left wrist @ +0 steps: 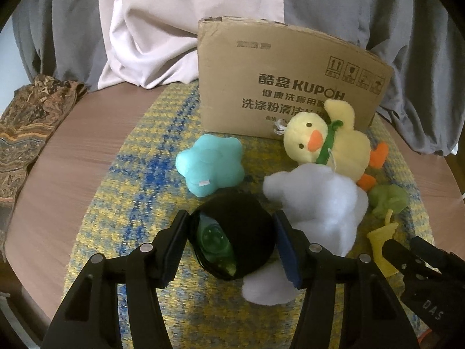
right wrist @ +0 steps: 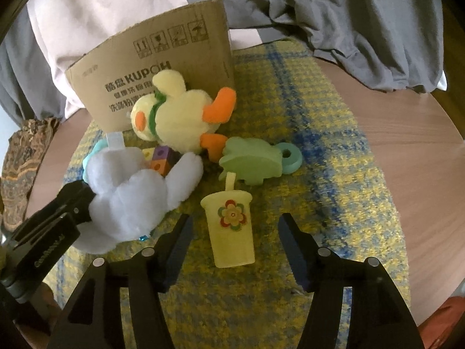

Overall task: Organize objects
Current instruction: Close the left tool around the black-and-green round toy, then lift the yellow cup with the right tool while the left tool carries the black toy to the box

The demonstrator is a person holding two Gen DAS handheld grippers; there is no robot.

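1. My left wrist view looks forward along my fingers, low and close over the yellow-blue mat [left wrist: 139,180], facing the cardboard box [left wrist: 279,81].
2. My right wrist view sits equally low, further right.
3. Both share the box [right wrist: 162,69], yellow duck [left wrist: 328,142] and white plush [right wrist: 136,197].

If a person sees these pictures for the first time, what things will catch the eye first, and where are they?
The yellow duck plush lies against the front of the cardboard box at the back of the yellow and blue mat. In front, the left gripper is shut on a black round object with green glass inside, beside a white plush. The right gripper is open around a yellow toy cup with a flower.
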